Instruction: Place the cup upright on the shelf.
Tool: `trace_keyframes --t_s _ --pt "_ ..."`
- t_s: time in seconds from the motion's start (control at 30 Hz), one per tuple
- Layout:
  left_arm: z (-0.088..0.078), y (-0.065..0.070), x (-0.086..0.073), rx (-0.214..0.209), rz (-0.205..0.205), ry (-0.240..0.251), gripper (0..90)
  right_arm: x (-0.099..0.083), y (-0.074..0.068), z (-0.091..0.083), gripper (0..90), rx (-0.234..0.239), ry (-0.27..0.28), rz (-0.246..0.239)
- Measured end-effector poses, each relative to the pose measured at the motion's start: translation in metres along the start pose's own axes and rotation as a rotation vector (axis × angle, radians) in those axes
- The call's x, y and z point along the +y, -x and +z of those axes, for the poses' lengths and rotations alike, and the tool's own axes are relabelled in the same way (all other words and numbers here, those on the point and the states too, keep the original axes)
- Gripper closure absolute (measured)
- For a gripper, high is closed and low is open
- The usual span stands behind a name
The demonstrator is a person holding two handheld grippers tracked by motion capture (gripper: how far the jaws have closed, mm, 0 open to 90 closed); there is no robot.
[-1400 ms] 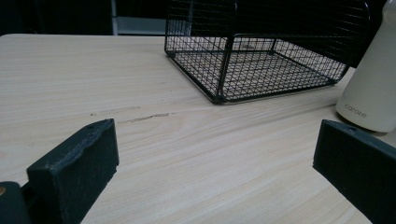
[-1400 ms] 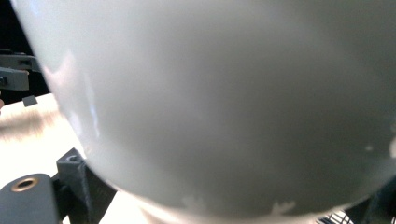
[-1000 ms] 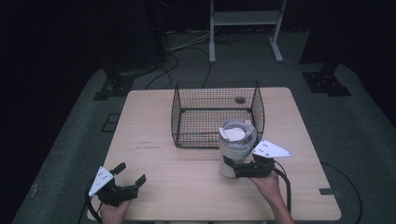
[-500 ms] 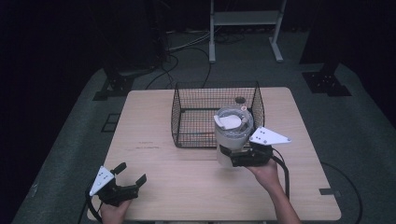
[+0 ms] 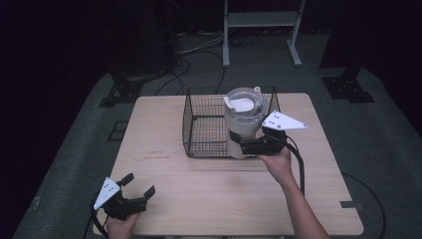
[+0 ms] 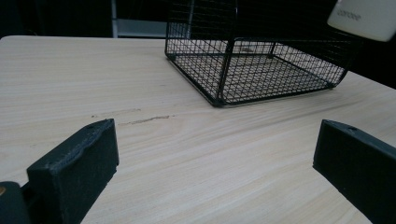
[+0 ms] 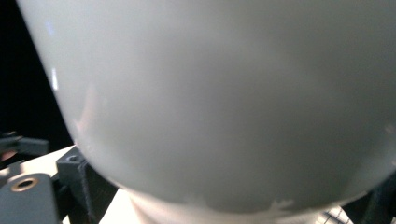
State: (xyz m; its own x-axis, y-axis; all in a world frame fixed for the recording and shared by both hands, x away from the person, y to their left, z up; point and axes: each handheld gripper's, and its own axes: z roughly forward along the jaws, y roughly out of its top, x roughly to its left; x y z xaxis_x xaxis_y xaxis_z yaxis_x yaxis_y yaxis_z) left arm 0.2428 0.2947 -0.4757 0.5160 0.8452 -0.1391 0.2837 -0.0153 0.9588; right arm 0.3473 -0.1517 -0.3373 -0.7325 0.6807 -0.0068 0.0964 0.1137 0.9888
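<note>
A white lidded tumbler [image 5: 242,125] hangs upright in the air over the front right part of a black wire basket [image 5: 199,124]. My right gripper [image 5: 244,144] is shut on the tumbler's lower body. Up close, the tumbler's white wall [image 7: 224,93] sits between the jaws in the right gripper view. My left gripper [image 5: 133,189] rests open near the table's front left corner, with nothing between its jaws. In the left gripper view the wire basket [image 6: 252,70] stands ahead on the wood, and the tumbler's base [image 6: 366,18] shows at the top right.
The basket sits at the back middle of the wooden table [image 5: 164,169], with a small dark object in its far corner. A faint scratch [image 5: 159,155] marks the wood in front of it. Cables and stand feet [image 5: 124,92] lie on the dark floor behind.
My right gripper has lifted the tumbler from the table's front right area and carried it up and back over the basket. The left gripper has stayed put.
</note>
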Motion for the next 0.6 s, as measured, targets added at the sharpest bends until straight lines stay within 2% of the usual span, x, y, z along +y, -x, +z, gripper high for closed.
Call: trace_keyframes --t_s 0.17,0.33,0.6 --pt "0.0 0.0 0.0 -0.002 0.001 -0.002 0.0 0.012 0.01 0.013 8.1 -0.034 -0.005 -0.011" --pt "-0.001 0.0 0.0 -0.001 -0.008 0.0 0.0 0.019 0.021 0.029 8.0 -0.061 -0.006 0.015" --pt "-0.002 -0.001 0.001 0.001 -0.011 0.009 0.0 0.016 0.036 0.055 8.0 -0.093 -0.013 0.04"
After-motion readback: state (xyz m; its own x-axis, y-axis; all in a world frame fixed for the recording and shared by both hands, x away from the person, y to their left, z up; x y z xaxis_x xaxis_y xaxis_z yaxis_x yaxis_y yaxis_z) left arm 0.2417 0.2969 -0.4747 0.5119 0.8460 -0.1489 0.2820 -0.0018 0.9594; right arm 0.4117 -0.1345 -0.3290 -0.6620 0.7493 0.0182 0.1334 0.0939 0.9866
